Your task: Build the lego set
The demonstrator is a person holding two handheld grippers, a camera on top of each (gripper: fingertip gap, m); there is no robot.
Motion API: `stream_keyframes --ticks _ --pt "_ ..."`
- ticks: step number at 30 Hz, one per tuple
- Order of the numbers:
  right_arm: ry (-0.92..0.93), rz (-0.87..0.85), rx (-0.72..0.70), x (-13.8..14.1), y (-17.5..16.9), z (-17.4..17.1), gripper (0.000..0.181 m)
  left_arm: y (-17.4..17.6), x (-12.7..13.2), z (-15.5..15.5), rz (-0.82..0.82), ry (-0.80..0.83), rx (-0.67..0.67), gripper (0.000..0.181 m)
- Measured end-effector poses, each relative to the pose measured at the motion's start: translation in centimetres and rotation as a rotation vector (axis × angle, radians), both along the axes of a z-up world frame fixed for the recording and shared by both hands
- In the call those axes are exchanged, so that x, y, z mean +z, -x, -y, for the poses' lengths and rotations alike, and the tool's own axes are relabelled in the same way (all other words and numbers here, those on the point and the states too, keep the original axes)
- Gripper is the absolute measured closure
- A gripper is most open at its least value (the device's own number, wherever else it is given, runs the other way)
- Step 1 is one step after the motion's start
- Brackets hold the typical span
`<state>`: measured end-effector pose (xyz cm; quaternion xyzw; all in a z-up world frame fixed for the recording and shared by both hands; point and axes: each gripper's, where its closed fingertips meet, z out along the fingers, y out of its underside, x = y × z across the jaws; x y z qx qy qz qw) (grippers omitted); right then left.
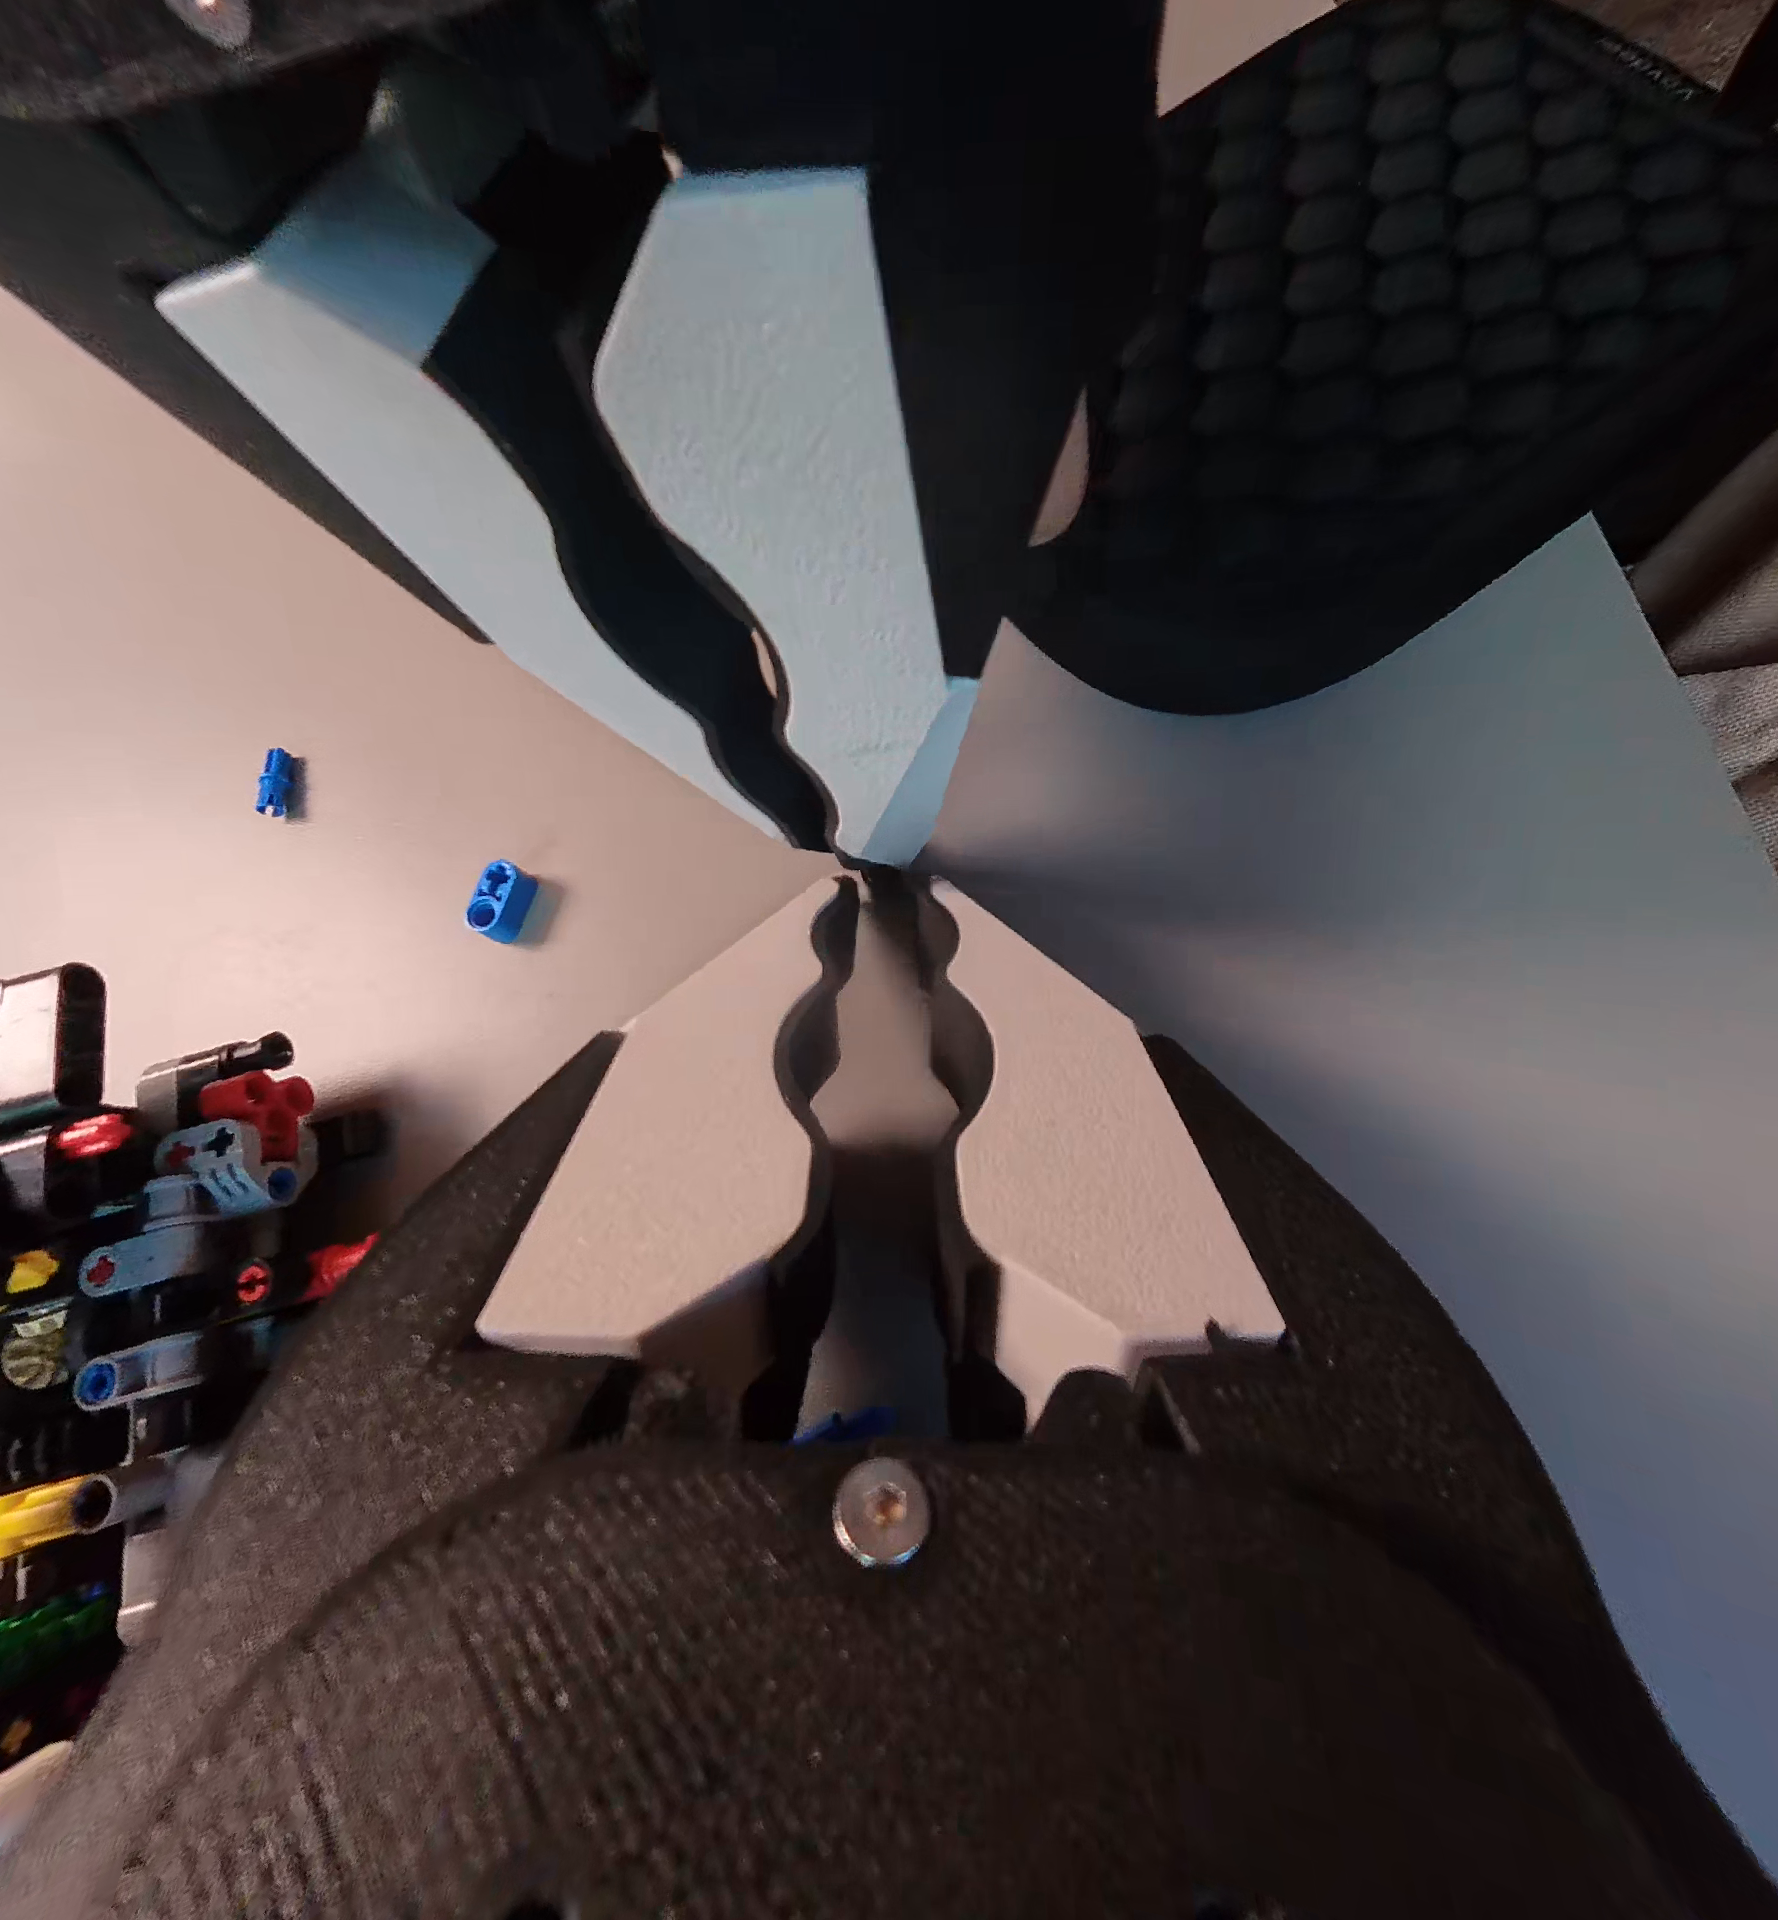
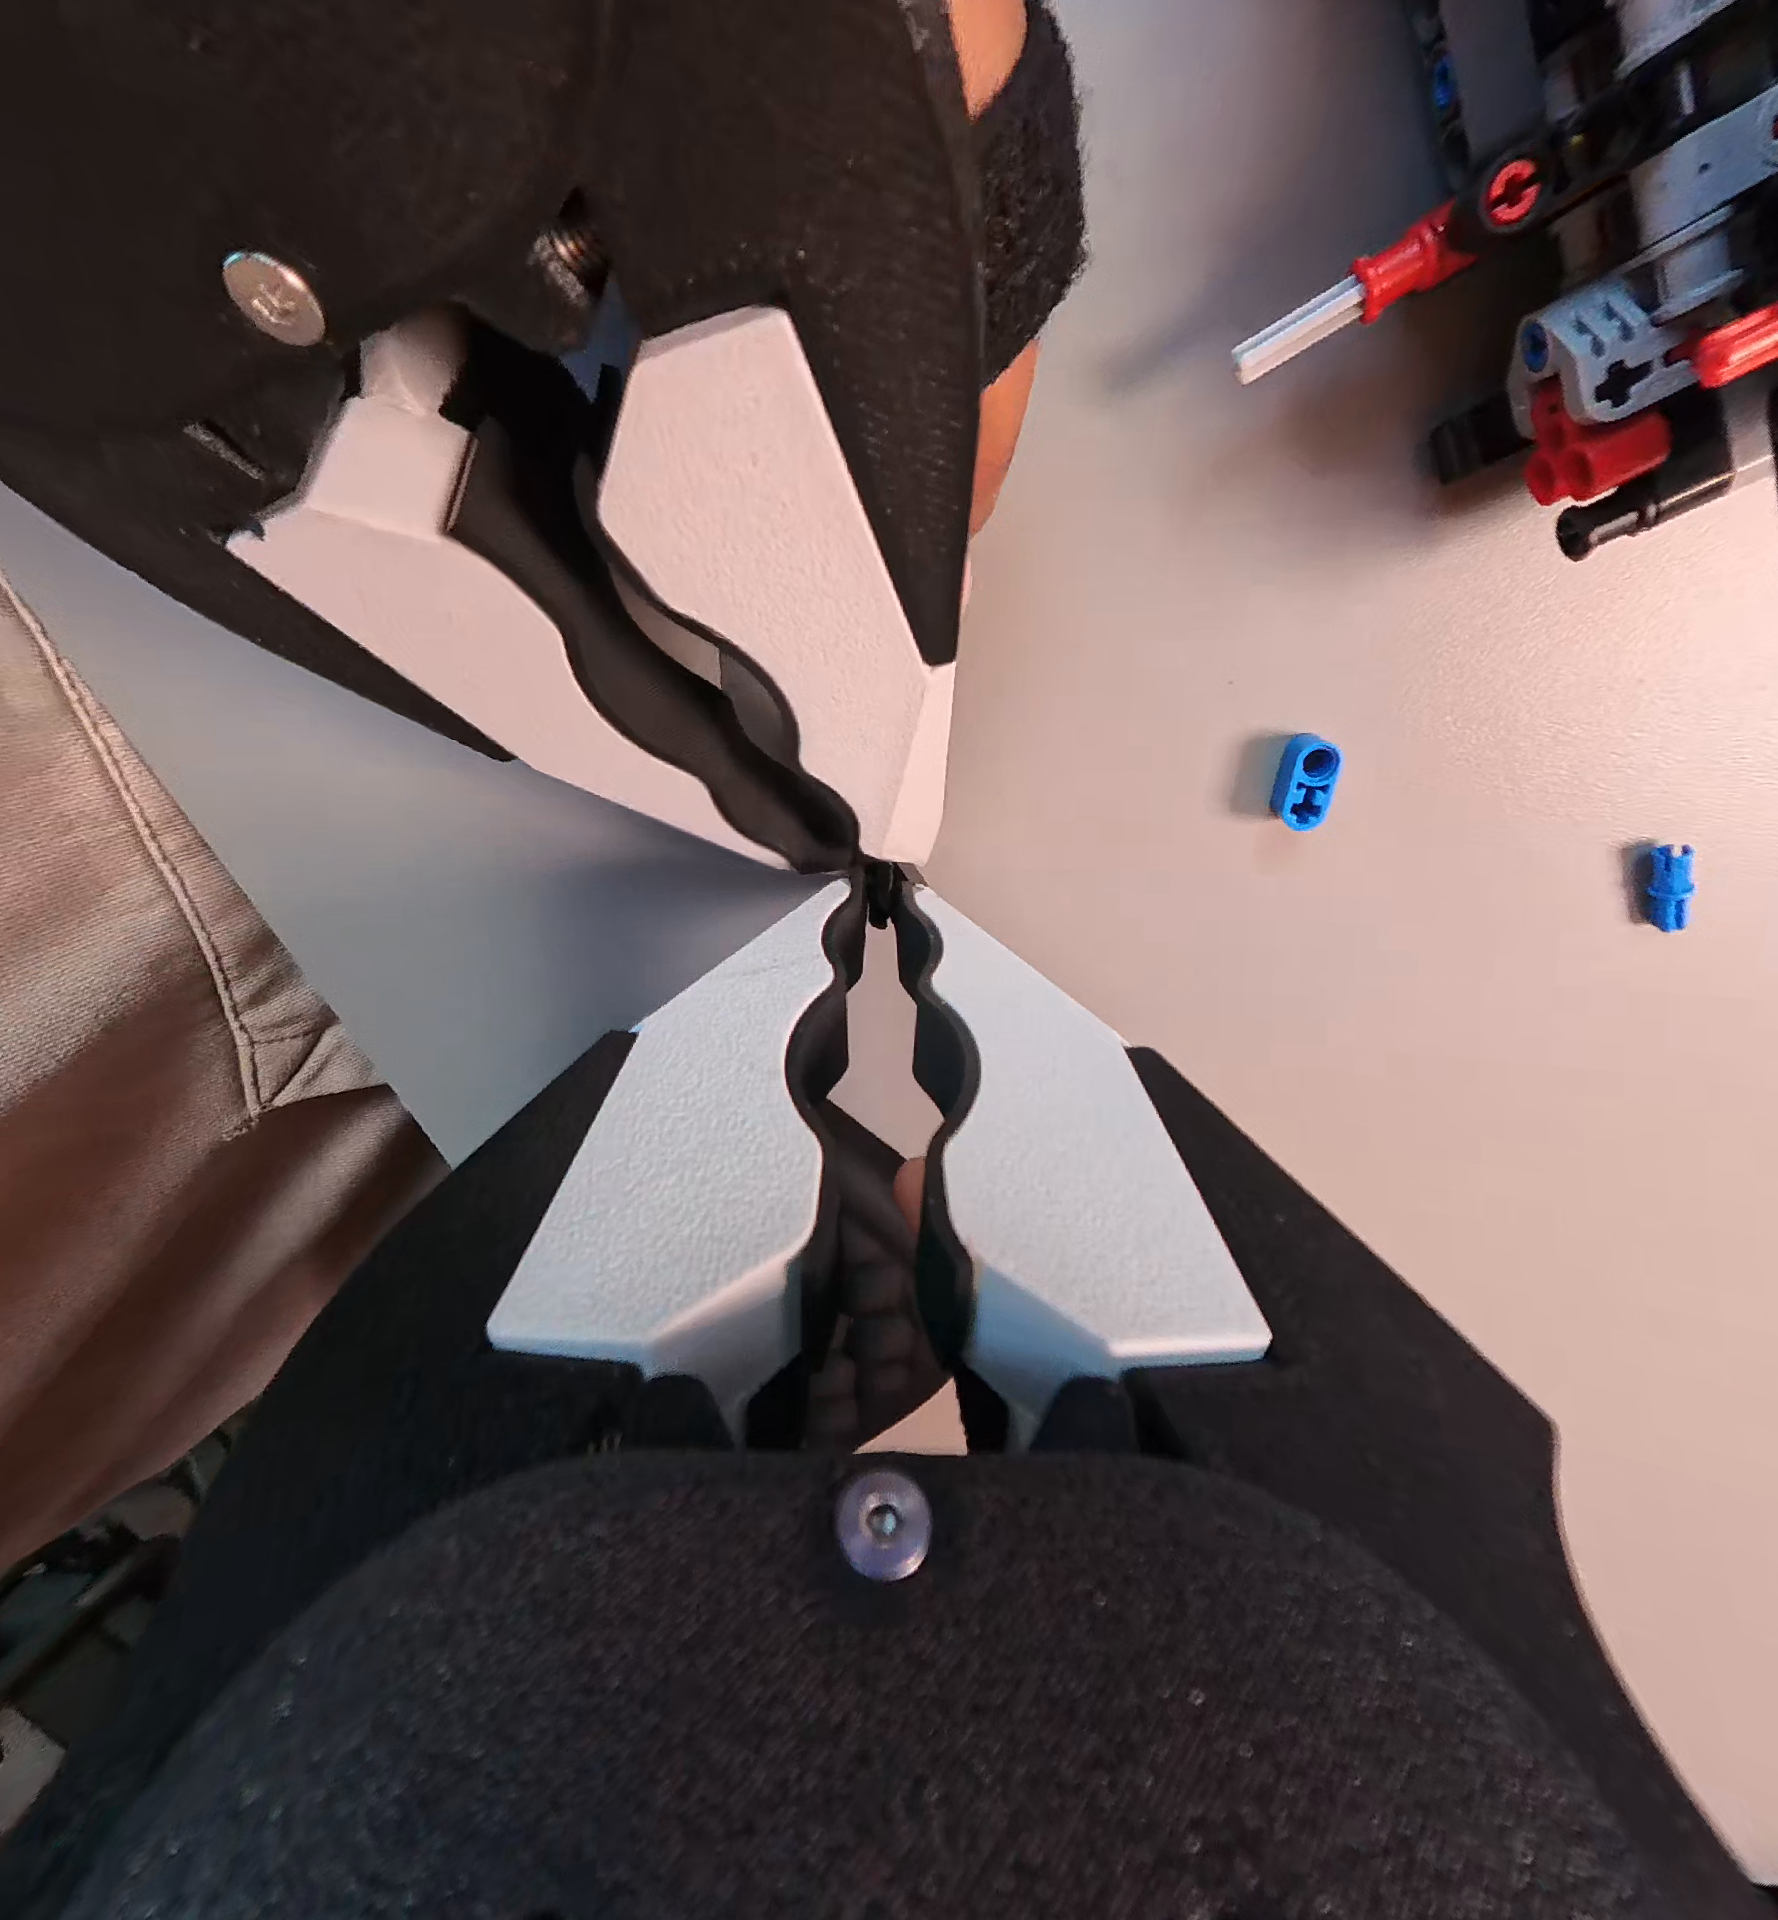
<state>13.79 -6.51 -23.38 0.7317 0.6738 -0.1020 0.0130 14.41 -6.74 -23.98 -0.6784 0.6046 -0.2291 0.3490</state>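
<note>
Pale table (image 1: pixel 1384 1039) bears model (image 1: pixel 85 1247), two blue pieces (image 1: pixel 503 902) (image 1: pixel 277 781). Both grippers (image 1: pixel 880 883) (image 2: pixel 877 899) meet tip-to-tip, pinching one small dark piece (image 2: pixel 879 896).

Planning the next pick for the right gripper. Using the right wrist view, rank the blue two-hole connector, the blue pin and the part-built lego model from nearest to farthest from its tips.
1. Blue two-hole connector: nearest the right gripper, to its right on the table.
2. Blue pin: farther right.
3. Part-built lego model: farthest, at the upper right corner.
</note>
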Motion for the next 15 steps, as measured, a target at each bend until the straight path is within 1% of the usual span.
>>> stream_keyframes --ticks 2,7,15 --pt "0.023 -0.003 -0.008 0.0 -0.02 0.08 0.179 -0.16 0.0 0.14 0.003 0.016 0.009 0.17" --pt "0.046 -0.014 -0.023 -0.04 -0.16 0.1 0.179 -0.37 -0.03 0.06 -0.002 0.028 0.041 0.171" --pt "0.094 -0.008 -0.037 -0.04 -0.36 0.25 0.179 -0.49 -0.03 -0.02 -0.009 -0.025 0.043 0.176"
